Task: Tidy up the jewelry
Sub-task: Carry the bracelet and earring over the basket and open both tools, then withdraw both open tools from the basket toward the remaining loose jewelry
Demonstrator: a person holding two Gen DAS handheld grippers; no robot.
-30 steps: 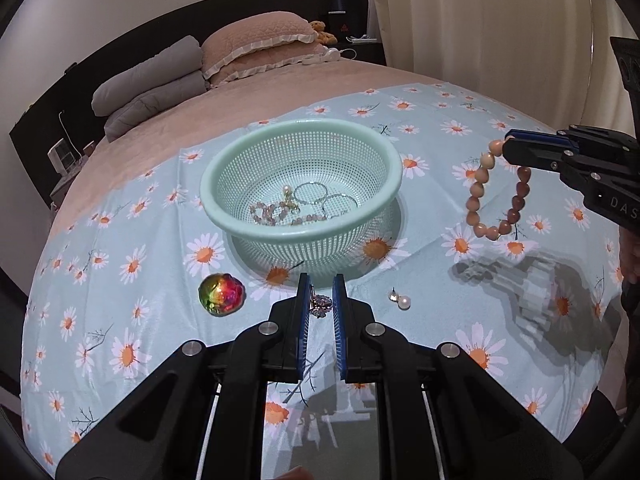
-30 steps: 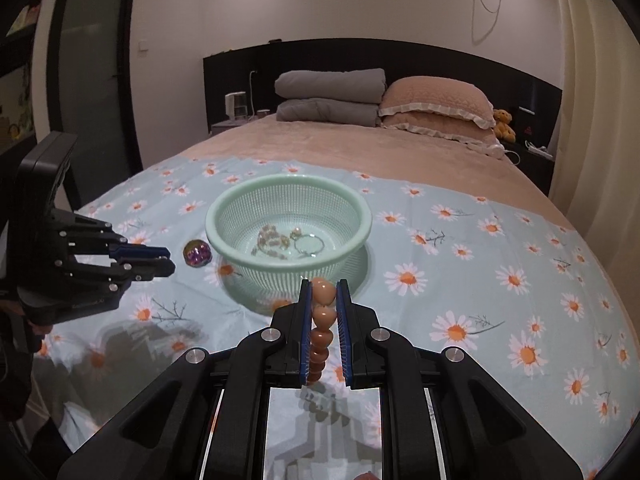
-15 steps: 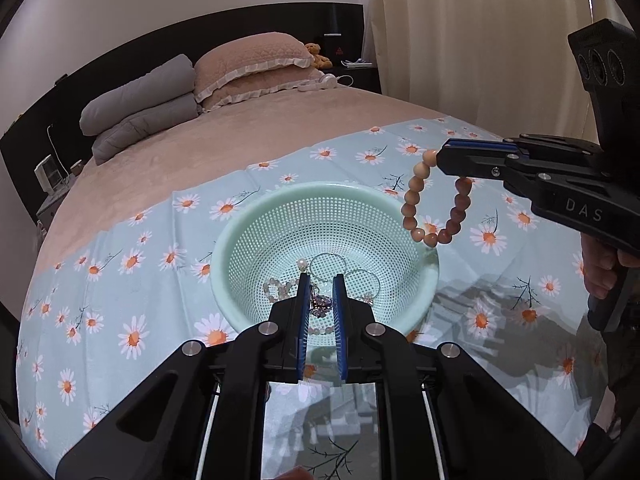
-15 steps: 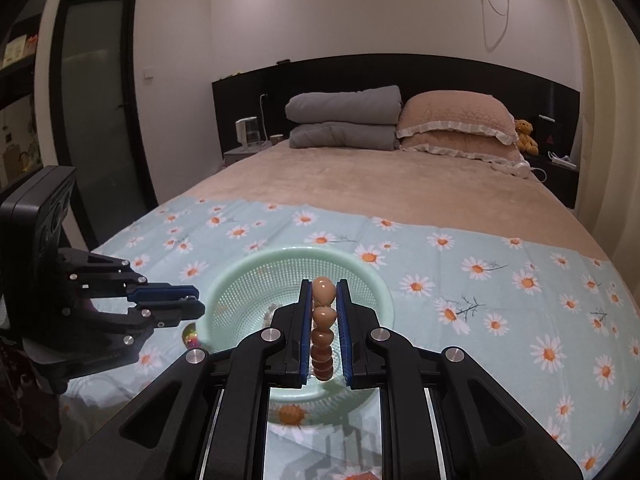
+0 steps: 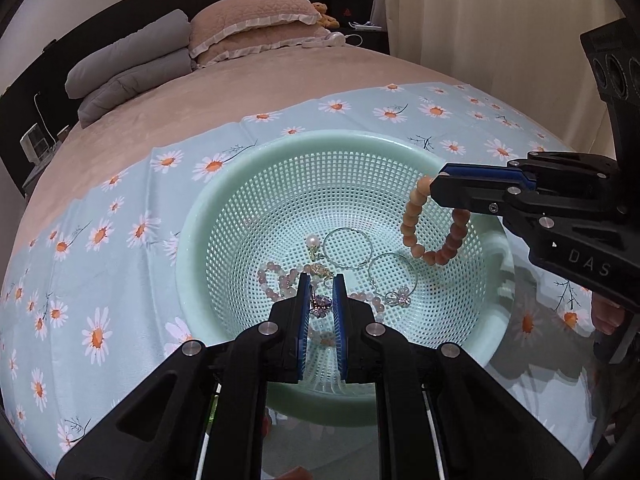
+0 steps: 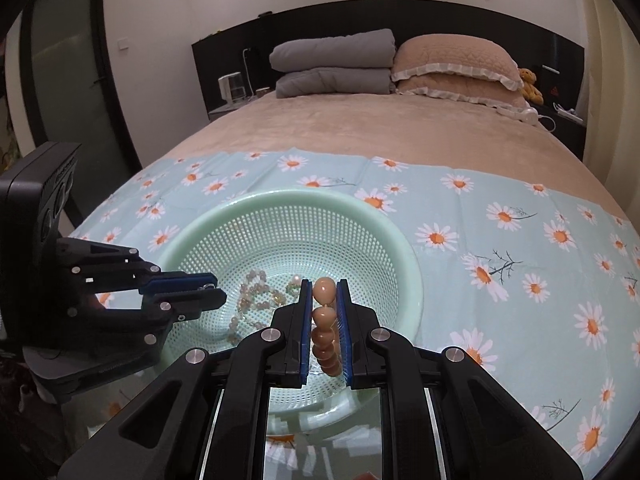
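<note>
A mint-green mesh basket (image 5: 224, 216) (image 6: 404, 248) sits on the daisy cloth. Inside lie a pale bead bracelet (image 5: 276, 280), thin hoop earrings (image 5: 347, 249) and a pearl earring (image 5: 313, 241). My left gripper (image 5: 321, 300) is shut on a small purple jewelled piece (image 5: 320, 303) over the basket's near side; it also shows in the right wrist view (image 6: 214, 286). My right gripper (image 6: 325, 296) is shut on a brown bead bracelet (image 6: 323, 320), which hangs over the basket's right side (image 5: 412, 220).
The daisy-print cloth (image 6: 520, 240) covers the near part of a tan bed (image 6: 400, 128). Grey and tan pillows (image 6: 384, 64) lie at the dark headboard. A curtain (image 5: 500, 32) hangs at the right. A door (image 6: 68, 92) stands at the left.
Both grippers have moved from above the cloth to over the basket, each still holding its piece. The basket now fills the near view and both have come lower.
</note>
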